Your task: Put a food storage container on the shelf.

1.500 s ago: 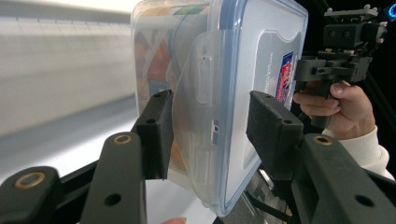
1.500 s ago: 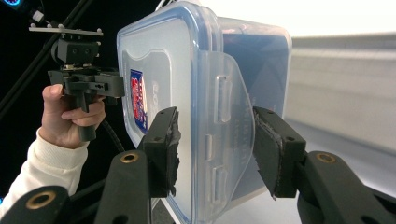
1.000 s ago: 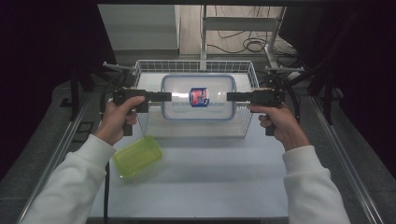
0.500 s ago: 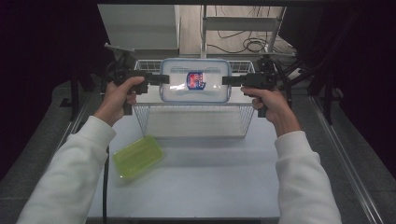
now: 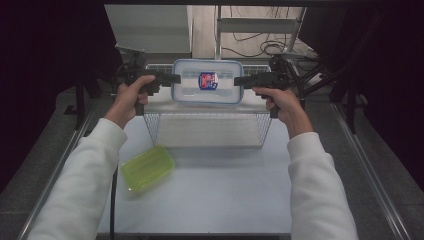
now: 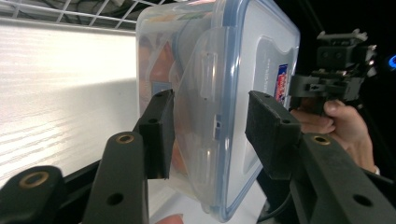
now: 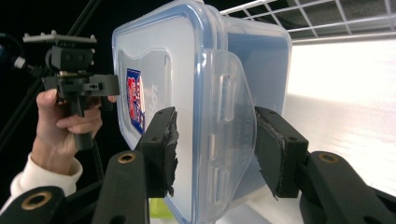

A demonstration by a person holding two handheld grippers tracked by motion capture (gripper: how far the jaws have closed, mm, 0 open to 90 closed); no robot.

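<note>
Count on your worktop: one clear lock-lid food container, one wire basket, one green lidded box, two grippers.

You hold the container level in the air, above the basket's far edge, carried by its two short ends. Your left gripper pinches the left end: in the left gripper view its jaws straddle the latch flap, one pad on the container's wall, the other against the lid side. Your right gripper pinches the right end the same way; in the right gripper view the pads sit on either side of the flap.

The green box lies near the worktop's left edge, in front of the basket's left corner, apart from it.

Against the earlier frames: the container has travelled from over the basket's middle toward its far edge, both hands going with it. The green box and basket have not shifted.
</note>
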